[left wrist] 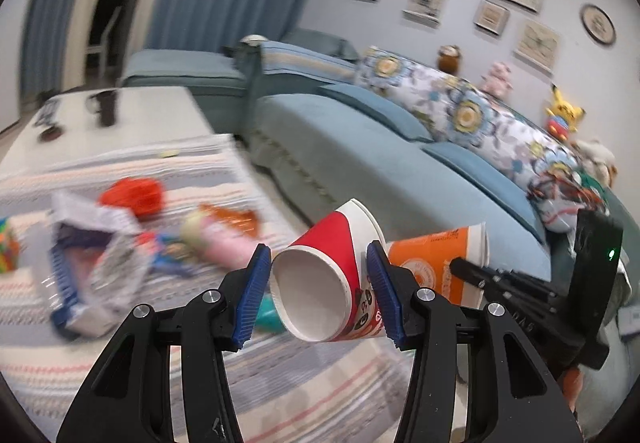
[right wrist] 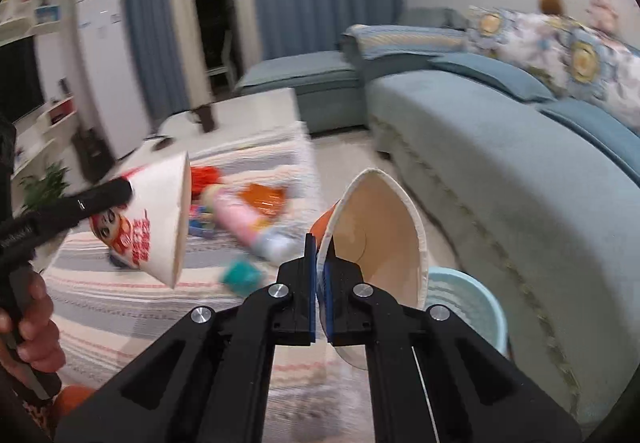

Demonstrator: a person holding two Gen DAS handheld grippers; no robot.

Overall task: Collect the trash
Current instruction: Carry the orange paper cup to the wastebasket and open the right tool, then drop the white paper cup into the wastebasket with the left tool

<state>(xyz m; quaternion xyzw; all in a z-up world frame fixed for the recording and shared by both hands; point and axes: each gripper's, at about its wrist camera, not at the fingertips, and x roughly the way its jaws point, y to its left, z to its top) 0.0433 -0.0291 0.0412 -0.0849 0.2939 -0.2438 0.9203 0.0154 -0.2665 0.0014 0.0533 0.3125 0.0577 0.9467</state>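
Right wrist view: right tool [right wrist: 319, 283] pinched tight on the orange cup [right wrist: 384, 231] wall, left tool [left wrist: 316, 287] clamping the red cup [left wrist: 320, 275], both above the worktop [right wrist: 120, 299]; carry level to the pale blue bin [right wrist: 468, 303], near right.

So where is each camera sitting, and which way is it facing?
Left wrist: on the left hand-held gripper, facing the sofa; its jaws hold a red cup.
Right wrist: on the right hand-held gripper, facing the table; a hand shows.
Shared: both cups, including the orange cup, sofa, table.
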